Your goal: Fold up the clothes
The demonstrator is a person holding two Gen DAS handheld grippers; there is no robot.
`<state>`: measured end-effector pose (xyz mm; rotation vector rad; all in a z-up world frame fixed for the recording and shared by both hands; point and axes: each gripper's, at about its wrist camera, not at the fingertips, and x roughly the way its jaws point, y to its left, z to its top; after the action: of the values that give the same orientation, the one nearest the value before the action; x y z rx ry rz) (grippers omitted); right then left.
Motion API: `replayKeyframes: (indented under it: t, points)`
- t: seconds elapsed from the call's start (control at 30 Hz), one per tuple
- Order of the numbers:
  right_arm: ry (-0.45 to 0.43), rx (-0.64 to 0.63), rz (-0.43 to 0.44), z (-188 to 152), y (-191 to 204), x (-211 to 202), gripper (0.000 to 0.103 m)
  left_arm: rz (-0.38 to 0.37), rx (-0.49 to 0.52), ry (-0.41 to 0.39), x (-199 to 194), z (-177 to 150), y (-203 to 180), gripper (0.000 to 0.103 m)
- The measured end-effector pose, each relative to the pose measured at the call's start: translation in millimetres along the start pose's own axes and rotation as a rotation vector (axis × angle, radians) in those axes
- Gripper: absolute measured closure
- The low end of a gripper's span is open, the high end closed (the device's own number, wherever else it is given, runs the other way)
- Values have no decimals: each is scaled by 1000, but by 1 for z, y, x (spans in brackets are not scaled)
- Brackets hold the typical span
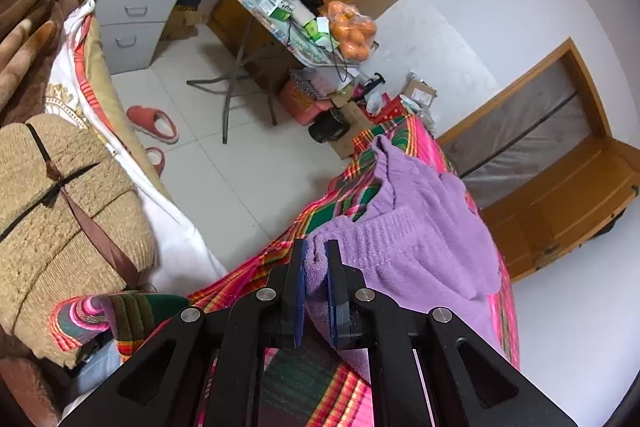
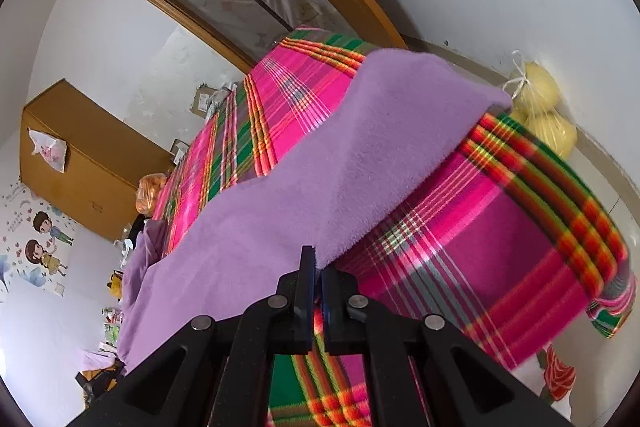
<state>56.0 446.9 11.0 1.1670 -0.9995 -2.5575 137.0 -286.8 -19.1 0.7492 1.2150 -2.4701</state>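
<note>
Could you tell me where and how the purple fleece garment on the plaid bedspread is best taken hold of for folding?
Pinch the purple fleece garment at its near hem corners from the bed's near side, probably; the left gripper and right gripper already clamp those edges, which lie thin and reachable.

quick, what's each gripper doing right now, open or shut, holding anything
left gripper: shut on the waistband end of the purple garment.
right gripper: shut on an edge of the same purple garment.

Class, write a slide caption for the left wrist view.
Left gripper clamps the purple garment on the plaid bedspread.
</note>
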Motion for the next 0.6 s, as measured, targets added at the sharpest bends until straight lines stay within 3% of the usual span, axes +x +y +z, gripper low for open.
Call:
replayKeyframes:
  t: [0.27, 0.4, 0.6]
  points:
    - [31, 11, -1, -3, -9, 4, 97, -11, -28, 29, 4, -4, 10, 93]
    - [-60, 38, -36, 10, -19, -14, 84, -20, -24, 9, -10, -1, 12, 93]
    - [-163, 67, -170, 37, -40, -24, 83, 52, -57, -48, -26, 4, 17, 96]
